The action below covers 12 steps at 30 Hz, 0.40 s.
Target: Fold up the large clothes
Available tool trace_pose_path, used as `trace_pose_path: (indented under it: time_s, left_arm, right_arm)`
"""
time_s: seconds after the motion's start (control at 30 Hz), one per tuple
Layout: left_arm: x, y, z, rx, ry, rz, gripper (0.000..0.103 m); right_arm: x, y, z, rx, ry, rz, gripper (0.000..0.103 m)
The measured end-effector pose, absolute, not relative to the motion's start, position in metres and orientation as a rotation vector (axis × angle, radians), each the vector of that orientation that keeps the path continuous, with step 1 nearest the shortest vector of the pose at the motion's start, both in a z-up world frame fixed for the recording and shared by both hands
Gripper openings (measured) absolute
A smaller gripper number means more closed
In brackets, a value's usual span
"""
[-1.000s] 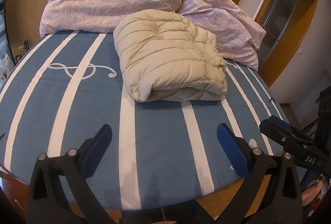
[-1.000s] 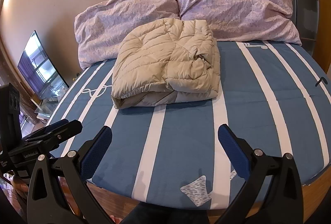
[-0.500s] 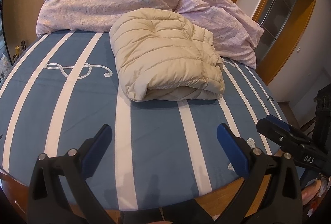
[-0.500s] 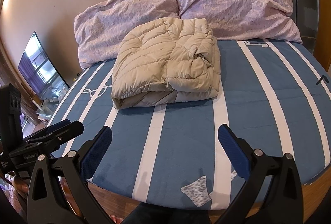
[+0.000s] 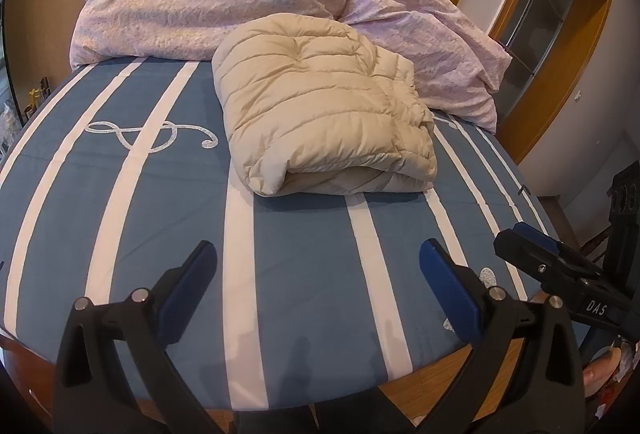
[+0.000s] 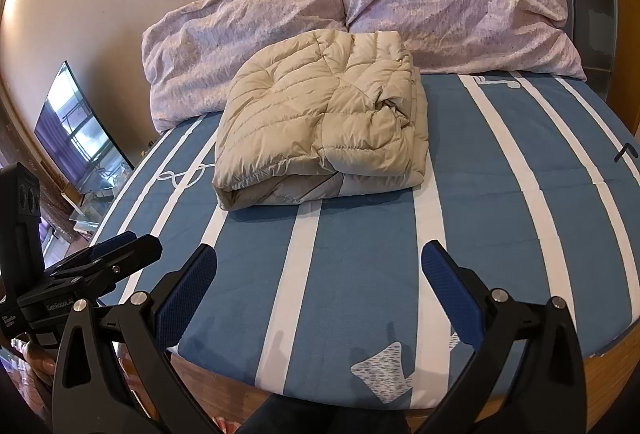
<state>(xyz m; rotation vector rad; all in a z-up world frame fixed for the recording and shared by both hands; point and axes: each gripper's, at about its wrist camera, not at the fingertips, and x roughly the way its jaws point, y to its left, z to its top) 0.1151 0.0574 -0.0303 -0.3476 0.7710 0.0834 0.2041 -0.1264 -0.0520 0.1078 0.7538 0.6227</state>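
I have both tools pulled back at the foot of the bed (image 5: 312,274), and neither one holds anything. The left tool (image 5: 316,286) has its blue pads spread wide apart over bare striped sheet. The right tool (image 6: 320,290) is spread just as wide, also over bare sheet.

The puffy beige jacket (image 5: 320,113) lies straight ahead of both tools, well apart from them, up near the head of the bed. Its far edge touches the two lilac pillows (image 6: 360,17). It looks already folded into a thick squarish bundle, with the rolled fold edge turned toward me and layered hems showing along that near side. From the right wrist view the bundle sits slightly left of centre; from the left wrist view it sits slightly right of centre. So it lies between the two tools, about equally reachable by either, and I can't call one clearly nearer.

The bundle's longer run seems to go from the near fold back toward the pillows, though the fisheye bends it and I wouldn't swear to it.

My judgement is that the fold is essentially done. If I want one more tidy, I'd reach forward with both tools and take the near corners together, since the puffy fill will likely spring open if gripped on one side only.
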Motion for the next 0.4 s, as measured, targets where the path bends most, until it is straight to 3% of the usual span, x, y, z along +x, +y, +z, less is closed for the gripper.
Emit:
trace_pose_path:
  time_s: [0.4]
  left_arm:
    - [0.1171,0.0597,-0.0336,-0.347,0.776,0.084,0.101]
  right_arm:
    - [0.2054,-0.1261,-0.053,0.109,0.757,0.623,0.102]
